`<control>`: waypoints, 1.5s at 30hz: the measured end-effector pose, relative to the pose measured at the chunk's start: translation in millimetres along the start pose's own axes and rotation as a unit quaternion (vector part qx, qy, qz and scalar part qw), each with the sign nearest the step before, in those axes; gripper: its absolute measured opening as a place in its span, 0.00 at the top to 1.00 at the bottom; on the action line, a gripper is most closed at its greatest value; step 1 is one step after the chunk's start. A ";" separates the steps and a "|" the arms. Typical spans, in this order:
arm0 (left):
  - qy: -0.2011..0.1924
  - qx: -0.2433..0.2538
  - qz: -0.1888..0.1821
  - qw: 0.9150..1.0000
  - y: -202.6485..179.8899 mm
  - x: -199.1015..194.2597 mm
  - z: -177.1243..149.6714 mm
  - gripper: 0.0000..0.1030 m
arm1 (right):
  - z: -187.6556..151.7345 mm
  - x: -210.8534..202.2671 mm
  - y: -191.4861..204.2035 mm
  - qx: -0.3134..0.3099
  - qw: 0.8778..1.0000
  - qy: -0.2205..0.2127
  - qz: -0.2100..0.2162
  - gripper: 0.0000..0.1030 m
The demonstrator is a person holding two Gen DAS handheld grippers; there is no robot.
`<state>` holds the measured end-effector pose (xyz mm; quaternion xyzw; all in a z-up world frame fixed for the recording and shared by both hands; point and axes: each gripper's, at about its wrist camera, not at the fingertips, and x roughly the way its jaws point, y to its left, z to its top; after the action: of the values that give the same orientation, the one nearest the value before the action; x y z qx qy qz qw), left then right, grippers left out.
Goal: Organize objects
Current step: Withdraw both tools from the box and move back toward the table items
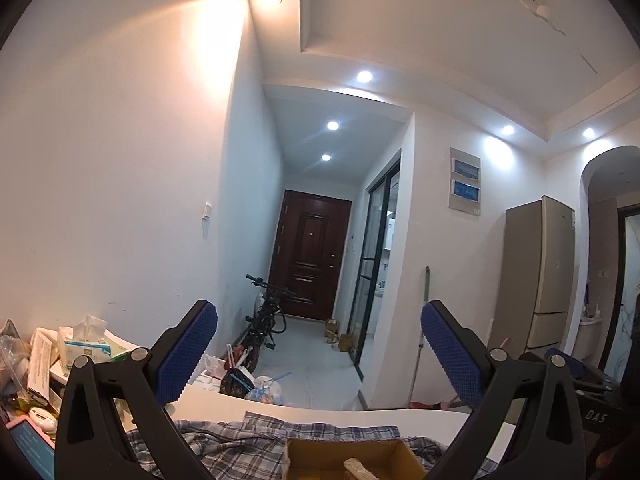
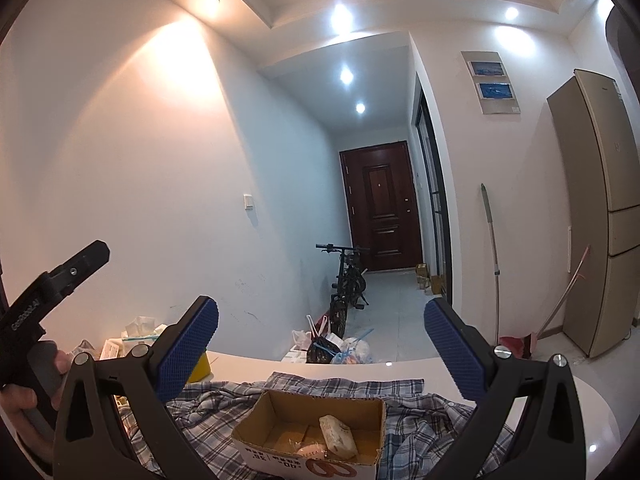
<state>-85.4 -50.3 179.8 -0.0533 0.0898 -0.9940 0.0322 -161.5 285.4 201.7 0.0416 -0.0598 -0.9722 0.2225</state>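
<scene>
Left gripper (image 1: 319,354): held above the near edge of the counter, aimed down the hallway; fingers (image 1: 188,354) wide apart with nothing between the blue pads.
Right gripper (image 2: 321,352): raised over the box, pointed toward the same hallway; fingers (image 2: 187,354) spread wide, holding nothing.
Left hand (image 2: 24,384): seen at the left edge of the right wrist view, wrapped around the grey handle of the other gripper.
Cardboard box (image 2: 316,426): open-topped, sitting on the plaid cloth just below and between the right fingers; only its far rim and part of its inside visible at the bottom of the left wrist view (image 1: 352,458).
Wrapped packet (image 2: 338,436): pale, lying tilted inside the box, near its middle; a smaller pinkish item beside it, too blurred to identify.
Plaid cloth (image 2: 216,404): blue and white check, rumpled, spread across the counter beneath the box.
Counter (image 2: 404,368): white, curved far edge, cloth covering most of the near part.
Tissue pack (image 1: 82,344): at the left end of the counter among boxes and papers, a tissue sticking out of the top.
Bicycle (image 2: 348,280): dark, parked against the left hallway wall.
Door (image 2: 382,204): dark brown, closed, at the far end of the hallway.
Fridge (image 2: 600,208): tall, beige, against the right wall.
Plastic bags (image 2: 340,348): on the floor just beyond the counter's far edge.
</scene>
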 end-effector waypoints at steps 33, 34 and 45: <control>0.230 0.037 -0.043 0.971 4.4 -7.2 -145.7 0.00 | -113.6 -15.7 -43.4 0.047 0.983 0.158 -0.086 0.00; 0.231 0.045 -0.039 0.971 3.7 -8.2 -147.9 0.00 | -116.1 -16.4 -44.5 0.047 0.982 0.157 -0.089 0.00; 0.263 0.054 0.000 0.963 19.9 9.6 -192.9 0.00 | -141.1 -16.7 -43.0 -0.014 0.984 0.102 -0.144 0.00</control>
<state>-115.5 -36.8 -11.6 0.2115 0.0412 -0.9764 0.0100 -149.7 317.4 57.2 0.1453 -0.0171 -0.9856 0.0852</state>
